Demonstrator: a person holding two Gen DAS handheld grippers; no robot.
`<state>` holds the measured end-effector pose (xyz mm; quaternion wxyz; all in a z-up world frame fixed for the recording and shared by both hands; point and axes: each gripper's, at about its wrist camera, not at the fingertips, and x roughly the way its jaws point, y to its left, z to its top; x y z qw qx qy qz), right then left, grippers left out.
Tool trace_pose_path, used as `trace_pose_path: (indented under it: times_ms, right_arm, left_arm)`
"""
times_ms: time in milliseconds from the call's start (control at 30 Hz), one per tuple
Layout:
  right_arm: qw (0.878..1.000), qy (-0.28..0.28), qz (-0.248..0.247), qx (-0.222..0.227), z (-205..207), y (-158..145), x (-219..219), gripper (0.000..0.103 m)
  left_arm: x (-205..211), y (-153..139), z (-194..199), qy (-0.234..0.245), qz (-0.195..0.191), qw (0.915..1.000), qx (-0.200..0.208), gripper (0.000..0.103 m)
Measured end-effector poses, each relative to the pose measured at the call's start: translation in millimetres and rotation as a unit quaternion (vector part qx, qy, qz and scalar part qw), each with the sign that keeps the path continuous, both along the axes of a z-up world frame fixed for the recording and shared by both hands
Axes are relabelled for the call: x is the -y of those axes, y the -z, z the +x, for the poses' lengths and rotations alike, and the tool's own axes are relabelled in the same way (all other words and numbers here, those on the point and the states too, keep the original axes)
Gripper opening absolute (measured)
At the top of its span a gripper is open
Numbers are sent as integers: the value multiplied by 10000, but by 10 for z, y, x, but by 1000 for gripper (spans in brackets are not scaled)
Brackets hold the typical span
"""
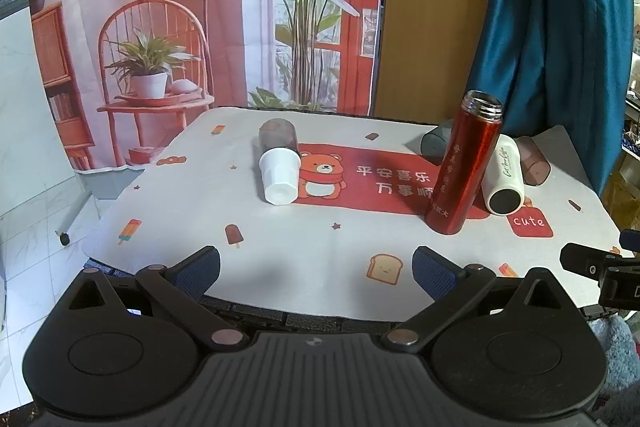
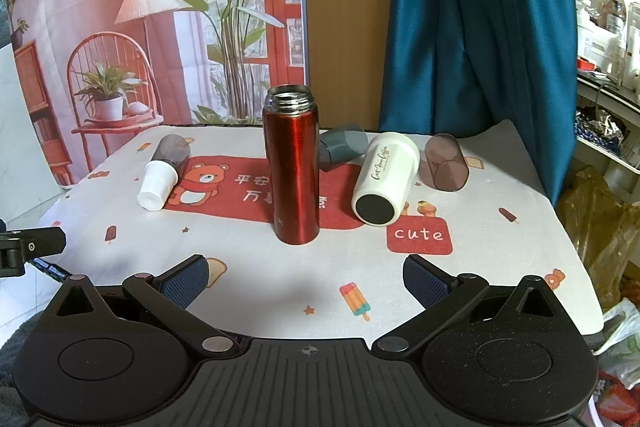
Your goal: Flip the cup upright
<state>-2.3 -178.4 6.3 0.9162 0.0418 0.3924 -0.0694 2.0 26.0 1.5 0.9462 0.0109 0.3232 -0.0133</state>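
Observation:
A red metal flask (image 2: 294, 167) stands upright, mouth open, on the printed table mat (image 2: 500, 267); it also shows in the left wrist view (image 1: 464, 167). A white coffee cup (image 2: 384, 179) lies on its side right of it, base toward me, also in the left wrist view (image 1: 502, 181). A small white cup (image 2: 157, 185) lies on its side at the left with a dark cup (image 2: 173, 151) behind it; the left wrist view shows them too (image 1: 280, 175). My left gripper (image 1: 316, 273) and right gripper (image 2: 306, 277) are open and empty near the mat's front edge.
A grey tumbler (image 2: 340, 145) and a brown translucent tumbler (image 2: 444, 163) lie on their sides at the back right. A teal curtain (image 2: 472, 19) and wooden panel (image 2: 344, 7) stand behind the table. Shelves and bags (image 2: 600, 227) are at the right.

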Motion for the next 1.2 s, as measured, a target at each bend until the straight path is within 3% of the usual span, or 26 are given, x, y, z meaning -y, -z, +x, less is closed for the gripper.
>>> trace_pose_path:
  times_ms: [1200]
  right_arm:
    - [10000,59,1,55,-17,-35,23,103]
  left_arm:
    - [16,-11,-36,-233,-136,9996,34,103]
